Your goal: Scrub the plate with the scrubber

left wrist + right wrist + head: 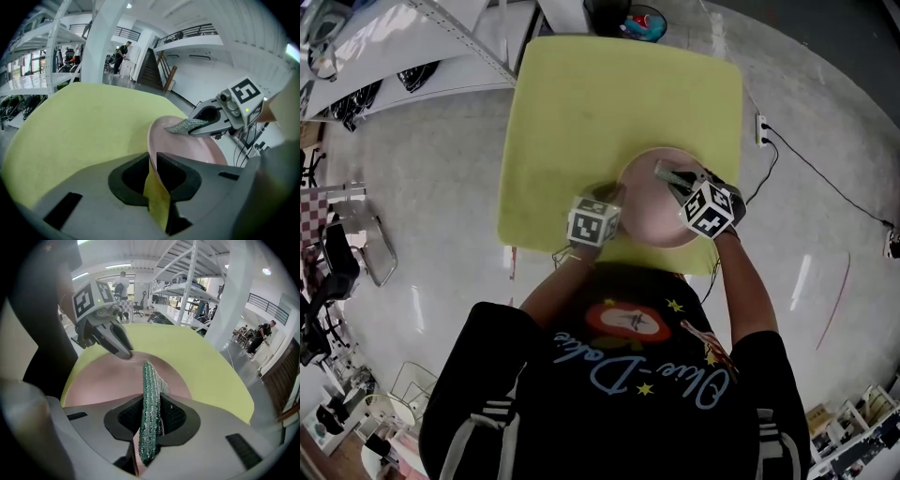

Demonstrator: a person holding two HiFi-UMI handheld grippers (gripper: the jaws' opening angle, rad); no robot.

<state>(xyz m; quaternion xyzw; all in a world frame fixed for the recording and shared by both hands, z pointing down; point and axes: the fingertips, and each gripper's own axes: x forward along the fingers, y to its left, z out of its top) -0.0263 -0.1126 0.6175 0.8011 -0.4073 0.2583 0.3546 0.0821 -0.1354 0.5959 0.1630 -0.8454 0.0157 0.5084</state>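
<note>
A round pink plate [649, 211] lies on the yellow-green table [600, 103], near its front edge. My left gripper [617, 195] is shut on the plate's left rim [151, 154], which stands on edge between the pads. In my right gripper [675, 180] a green mesh scrubber [150, 394] is clamped upright, so that gripper is shut on it. The scrubber [185, 125] pokes out over the plate's far side, low above its pink face [105, 380]. In the right gripper view the left gripper [123, 352] reaches the plate's rim from the upper left.
The table's front edge [609, 246] runs just under both grippers, with the person's body close behind it. A power strip [761, 129] and its cable lie on the floor to the right. White shelving [403, 47] stands at the far left, a chair [358, 246] nearer.
</note>
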